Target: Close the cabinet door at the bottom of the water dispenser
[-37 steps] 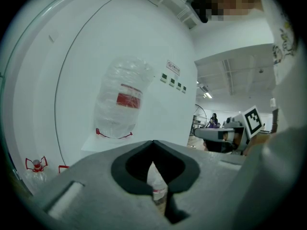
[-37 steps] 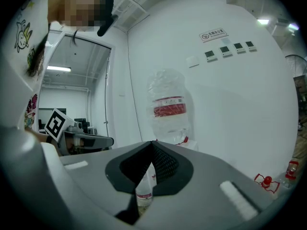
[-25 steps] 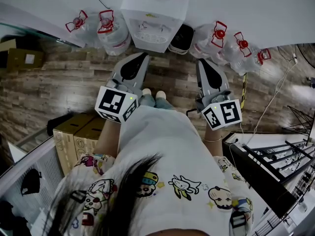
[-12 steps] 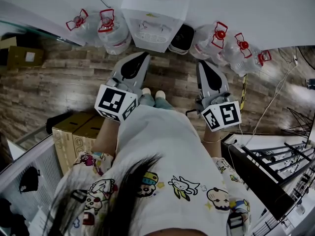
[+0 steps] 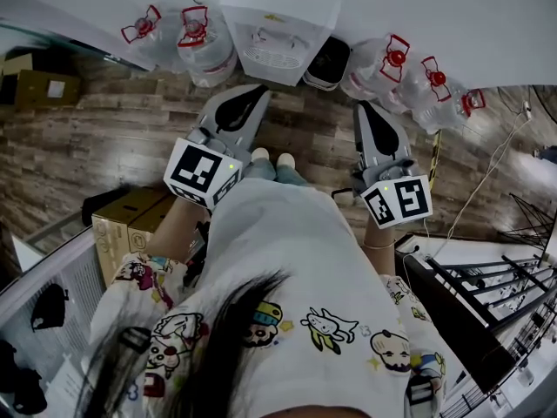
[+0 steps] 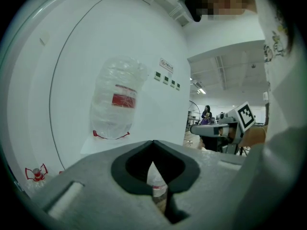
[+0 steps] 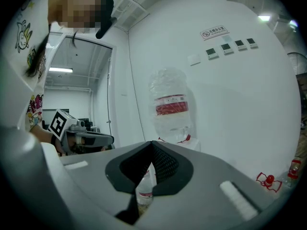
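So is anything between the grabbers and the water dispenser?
Nothing visible. Only bare floor lies between the left gripper, the right gripper and the water dispenser; the water bottles stand at its sides.

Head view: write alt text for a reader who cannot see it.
Seen from above, a person in a white printed shirt stands facing a white water dispenser, holding the left gripper and right gripper forward, both shut and empty. Large water bottles sit at either side of the dispenser on a wood floor.
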